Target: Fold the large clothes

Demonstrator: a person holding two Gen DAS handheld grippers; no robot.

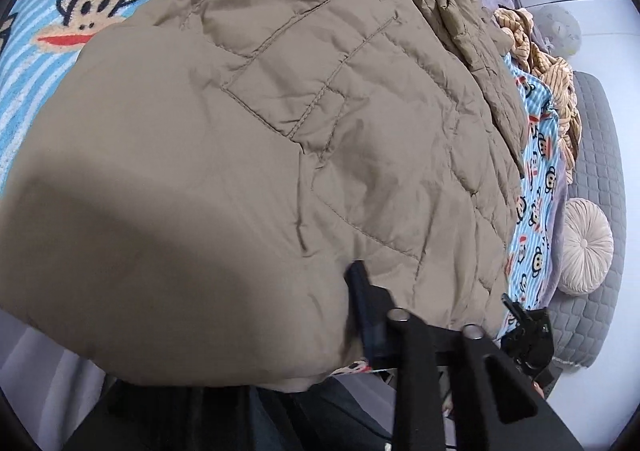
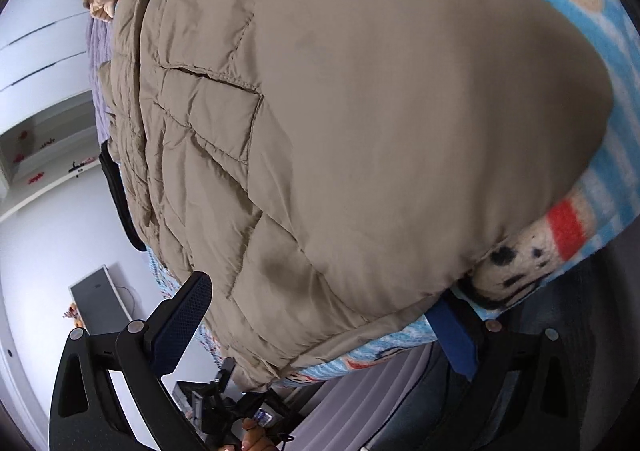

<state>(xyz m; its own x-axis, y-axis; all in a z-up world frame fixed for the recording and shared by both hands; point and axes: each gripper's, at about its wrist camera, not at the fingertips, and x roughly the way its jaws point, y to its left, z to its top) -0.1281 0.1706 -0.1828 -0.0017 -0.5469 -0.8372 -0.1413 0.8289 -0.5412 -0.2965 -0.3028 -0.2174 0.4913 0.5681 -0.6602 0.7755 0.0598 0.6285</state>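
Note:
A tan quilted puffer jacket (image 1: 320, 111) lies spread on a bed and fills both views. In the left wrist view my left gripper (image 1: 354, 279) sits at the jacket's near hem. One dark finger (image 1: 366, 303) shows, the other is buried under a bulge of fabric, and the jaws stand narrow, pinching the hem. In the right wrist view the jacket (image 2: 380, 111) has its near edge between the two fingers of my right gripper (image 2: 320, 291). Those fingers stand wide apart and neither pad presses on the cloth. A hand on the left gripper (image 2: 224, 391) shows at the bottom.
A blue striped monkey-print blanket (image 1: 80, 11) covers the bed under the jacket. A yellow striped garment (image 1: 536, 51) lies bunched at the far side. A round cream cushion (image 1: 586, 243) and a grey quilted mat (image 1: 600, 155) lie beyond the bed. A lavender bed skirt (image 2: 360, 403) hangs below.

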